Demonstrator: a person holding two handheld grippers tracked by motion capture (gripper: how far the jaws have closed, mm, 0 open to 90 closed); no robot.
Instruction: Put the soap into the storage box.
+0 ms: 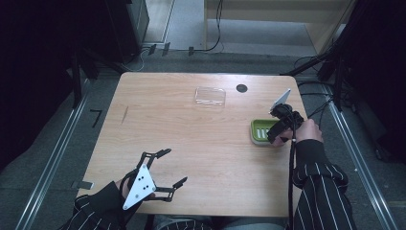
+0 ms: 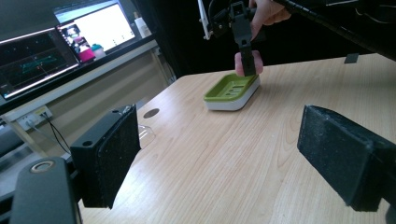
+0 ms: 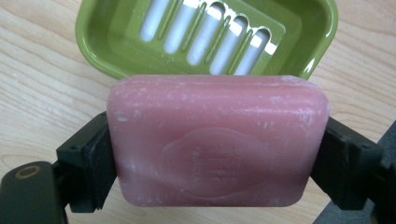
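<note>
The stamp on the pink soap bar [image 3: 217, 140] is illegible.

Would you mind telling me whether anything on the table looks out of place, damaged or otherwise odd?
Nothing stands out. The right gripper holds the pink soap bar level above the near edge of the green soap dish; the bar's scuffed, whitish surface looks like ordinary wear. The clear lid lies flat, apart from the dish.

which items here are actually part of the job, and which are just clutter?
In play:
- pink soap bar, clamped in the right tool
- green soap dish, just beyond the bar, nothing in it

Lying about:
- clear plastic lid, far side of the table
- left tool, open, holding nothing
</note>
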